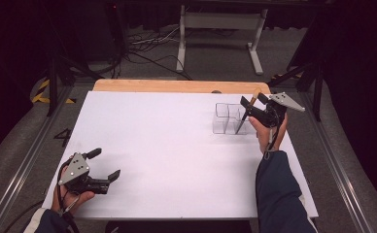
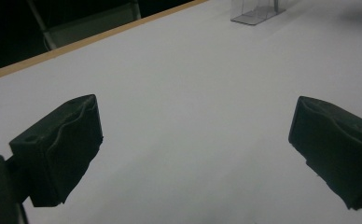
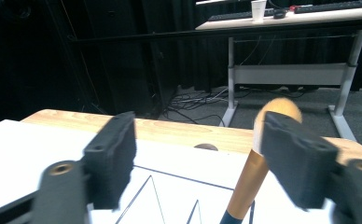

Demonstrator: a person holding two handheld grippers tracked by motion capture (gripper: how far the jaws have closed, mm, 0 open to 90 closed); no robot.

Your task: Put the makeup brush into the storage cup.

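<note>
1. At the far right of the tabletop (image 1: pixel 167 145), a clear organiser (image 1: pixel 228 118) of small open-topped cells stands upright, so a long tool can be dropped in from above.
2. A brush (image 1: pixel 247 112) leans in one of its right cells, dark tip down and wooden handle up and tilted to the far right; the cell wall props it, which is likely why it stays up without support.
3. The right claw (image 1: pixel 248 105) sits at the handle's upper part with its jaws apart. In the right gripper view the handle (image 3: pixel 256 168) stands just inside the right jaw, and I cannot tell whether it touches that pad; the left jaw is well clear. No squeeze shows, so I judge the brush released into its cell.
4. The hand (image 1: pixel 266 132) holds that claw high and angled over the organiser, a pose suited to lowering a long thing by its top end.
5. The left claw (image 1: pixel 106 166) rests at the near left, well apart from the organiser, jaws wide with nothing between them. It seems parked there, as this placing needs one hand.
</note>
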